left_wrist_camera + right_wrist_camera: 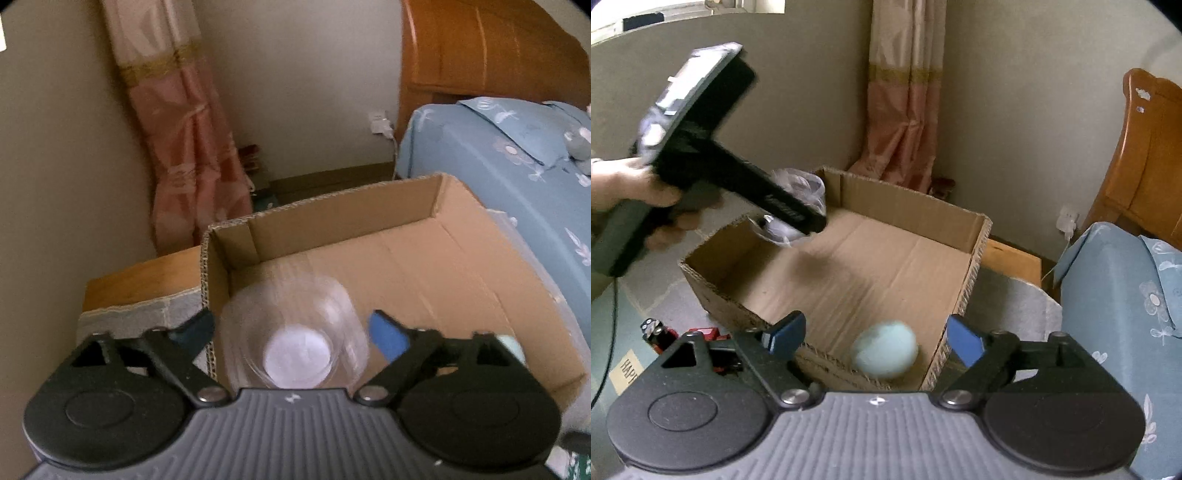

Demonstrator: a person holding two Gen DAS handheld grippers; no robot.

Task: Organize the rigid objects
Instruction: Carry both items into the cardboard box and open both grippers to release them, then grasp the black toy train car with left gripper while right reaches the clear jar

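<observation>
Both wrist views close above cardboard box (pixel 369 206)

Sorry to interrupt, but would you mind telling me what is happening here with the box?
A person is sorting items into a cardboard box with two handheld grippers. The left gripper has a clear plastic cup between its fingers, above the box's corner; whether it is gripped is unclear. The right gripper is open and empty near the box's edge. A pale blue egg already lies inside the box.
</observation>
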